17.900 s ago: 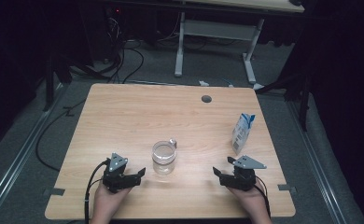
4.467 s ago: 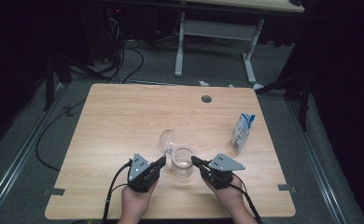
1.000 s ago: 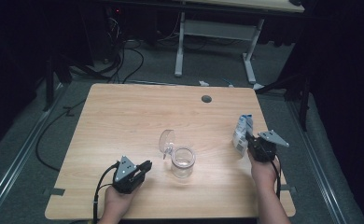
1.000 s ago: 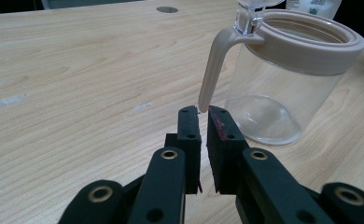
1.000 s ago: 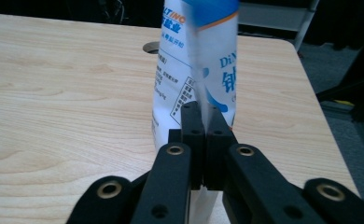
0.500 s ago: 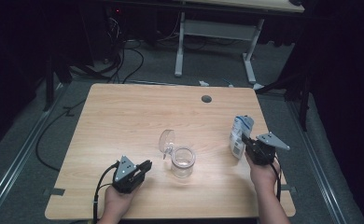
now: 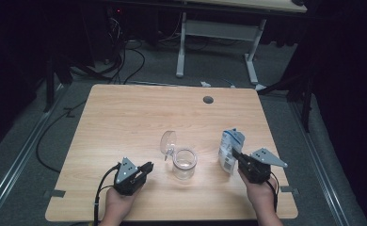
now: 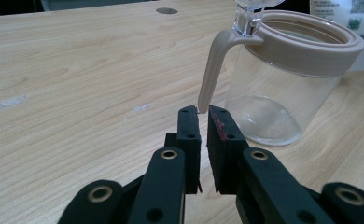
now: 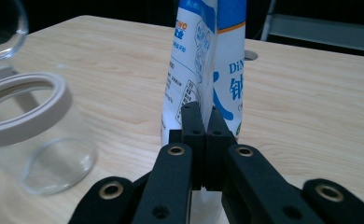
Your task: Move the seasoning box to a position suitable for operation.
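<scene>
The right gripper has its jaws pressed tight together on a fold of the white and blue bag, which stands upright in front of it. In the high view the right gripper meets the bag at its lower edge, near the right side of the table; whether the bag's base rests on the wood or hangs just above it is hard to tell from here.

The left gripper shows a narrow slit between its jaws, and nothing is in it. The tip of the beige handle of the glass jar comes down right at the jaw tips, perhaps touching them. In the high view the left gripper lies low on the table, just left of the jar.

The jar stands between the two grippers, empty, with a beige rim. Its clear lid is flipped open and stands up behind it. Beyond it, near the table's far edge, is a small round hole.
</scene>
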`<state>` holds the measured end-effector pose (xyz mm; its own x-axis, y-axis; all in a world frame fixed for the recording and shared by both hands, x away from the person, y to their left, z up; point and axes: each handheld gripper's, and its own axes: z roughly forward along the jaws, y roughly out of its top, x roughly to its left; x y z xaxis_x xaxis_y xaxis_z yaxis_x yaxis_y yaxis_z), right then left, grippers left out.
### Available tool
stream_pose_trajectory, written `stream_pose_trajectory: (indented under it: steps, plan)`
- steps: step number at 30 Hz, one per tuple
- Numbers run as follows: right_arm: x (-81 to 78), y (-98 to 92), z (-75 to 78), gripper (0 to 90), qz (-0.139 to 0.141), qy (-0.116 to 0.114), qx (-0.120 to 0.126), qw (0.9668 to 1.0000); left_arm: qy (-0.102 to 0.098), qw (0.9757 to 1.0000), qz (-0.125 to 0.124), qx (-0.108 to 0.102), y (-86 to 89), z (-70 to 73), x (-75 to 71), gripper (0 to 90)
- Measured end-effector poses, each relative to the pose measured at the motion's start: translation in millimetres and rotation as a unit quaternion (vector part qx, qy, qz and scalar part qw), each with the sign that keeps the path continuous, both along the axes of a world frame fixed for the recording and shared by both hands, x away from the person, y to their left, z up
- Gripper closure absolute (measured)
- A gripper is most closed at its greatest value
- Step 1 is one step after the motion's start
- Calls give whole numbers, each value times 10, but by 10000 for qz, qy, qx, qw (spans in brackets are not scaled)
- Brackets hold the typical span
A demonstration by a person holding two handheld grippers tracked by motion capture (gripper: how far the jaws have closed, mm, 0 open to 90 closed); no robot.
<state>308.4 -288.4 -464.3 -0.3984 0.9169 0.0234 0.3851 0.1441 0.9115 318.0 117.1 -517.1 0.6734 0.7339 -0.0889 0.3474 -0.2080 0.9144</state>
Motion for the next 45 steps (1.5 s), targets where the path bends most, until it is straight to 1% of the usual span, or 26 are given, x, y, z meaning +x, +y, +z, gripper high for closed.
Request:
stream_pose_trajectory:
  steps: [5,9,11,14,15,18,20,25,28,29,30,32,33,35,37,38,42,45]
  plan:
    - [-101,54,-45,900,217,66,115,9997,0,10000,5,5,7,4,-3,833]
    - [-166,75,-78,900,349,167,99,9992,-4,10000,-2,-8,1,3,-9,833]
    - [-197,86,-71,900,352,218,83,9991,-7,10000,-3,-9,0,3,-11,833]
    - [-216,104,-52,900,381,277,-110,9988,-4,10000,-1,-22,-4,3,-13,833]
    - [-222,104,-51,900,353,277,-133,9989,4,10000,-12,-7,-3,5,-16,833]
    - [-247,87,-61,898,287,297,-154,9990,-2,10000,-26,-14,-10,3,-24,832]
    - [-263,74,-68,890,248,320,-122,9991,4,10000,-40,-5,-17,1,-28,833]
    - [-283,61,-83,845,303,373,-209,9986,5,10000,-62,8,-22,-2,-29,831]
    - [-281,65,-84,873,342,412,-304,9981,7,10000,-61,4,-23,-1,-29,830]
    - [-280,66,-75,888,311,397,-401,9979,7,10000,-63,8,-22,-1,-28,829]
    - [-271,65,-66,896,308,414,-425,9978,6,10000,-62,0,-24,-1,-29,828]
    - [-247,51,-48,900,402,511,-421,9970,4,10000,-69,2,-26,-1,-31,825]
    - [-237,52,-37,900,415,512,-503,9966,2,10000,-74,-1,-26,-1,-32,822]
    - [-208,50,-10,900,491,584,-524,9957,5,9999,-106,-25,-20,0,-33,805]
    - [-179,66,27,900,538,659,-636,9943,-6,9999,-155,-61,-13,3,-36,774]
    - [-160,78,58,900,559,703,-723,9933,-15,9998,-164,-73,-12,4,-38,766]
    - [-100,113,156,900,666,908,-907,9895,-14,9998,-182,-113,-1,12,-40,760]
    - [-49,121,243,900,796,1157,-1024,9848,-7,9997,-186,-144,2,12,-37,744]
